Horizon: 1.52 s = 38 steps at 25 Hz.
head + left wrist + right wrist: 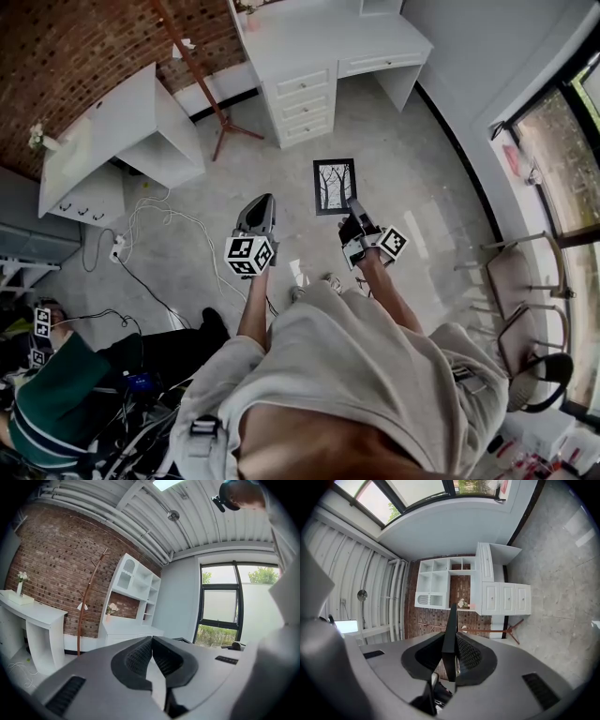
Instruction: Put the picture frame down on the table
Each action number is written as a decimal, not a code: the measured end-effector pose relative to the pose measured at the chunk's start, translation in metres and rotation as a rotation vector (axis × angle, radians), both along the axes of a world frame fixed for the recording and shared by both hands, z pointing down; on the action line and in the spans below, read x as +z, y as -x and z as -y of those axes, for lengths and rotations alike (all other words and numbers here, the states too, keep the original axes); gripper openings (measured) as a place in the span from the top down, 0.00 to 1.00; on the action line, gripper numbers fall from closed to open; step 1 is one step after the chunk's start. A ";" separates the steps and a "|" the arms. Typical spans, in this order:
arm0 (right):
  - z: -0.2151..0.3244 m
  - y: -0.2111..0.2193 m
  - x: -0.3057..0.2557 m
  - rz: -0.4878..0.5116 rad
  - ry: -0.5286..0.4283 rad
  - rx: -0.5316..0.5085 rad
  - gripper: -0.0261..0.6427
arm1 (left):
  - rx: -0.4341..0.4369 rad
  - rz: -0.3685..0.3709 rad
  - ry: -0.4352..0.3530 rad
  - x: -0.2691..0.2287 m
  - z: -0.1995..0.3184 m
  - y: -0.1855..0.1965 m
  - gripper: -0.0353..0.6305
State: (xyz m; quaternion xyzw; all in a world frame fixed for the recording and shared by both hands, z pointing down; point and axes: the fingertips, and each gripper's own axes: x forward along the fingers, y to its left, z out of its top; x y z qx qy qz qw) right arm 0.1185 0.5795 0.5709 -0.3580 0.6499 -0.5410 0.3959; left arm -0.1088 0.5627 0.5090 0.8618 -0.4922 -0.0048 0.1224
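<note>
While the picture frame [335, 186] hangs in the air over the pale floor [412, 187], well apart from any table top, the putting-down has not begun. The frame is black-edged with a drawing of bare trees, and the right gripper [352, 216] clamps it at its near right corner. In the right gripper view the frame shows edge-on between the ribbed pads, which press on both its faces.

The left gripper [262, 204] is just to the left, its jaws closed together on nothing.

Two surfaces are candidates: the white desk with drawers [323, 52] at the far side, and the white table [108, 131] at the far left, with a wooden coat stand [200, 80] between them. Which one is meant I cannot tell.

To do this well, I would carry the frame level to the chosen top and keep the clamp firm. A hold at one corner probably lets the rest of the frame swing. Lower it until the back or the bottom edge rests on the surface, and open the jaws only then. The free left gripper could steady the far edge.
</note>
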 end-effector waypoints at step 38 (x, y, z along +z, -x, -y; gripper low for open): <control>0.101 -0.056 0.029 0.002 0.014 -0.051 0.83 | -0.017 0.012 0.010 0.023 0.101 -0.065 0.92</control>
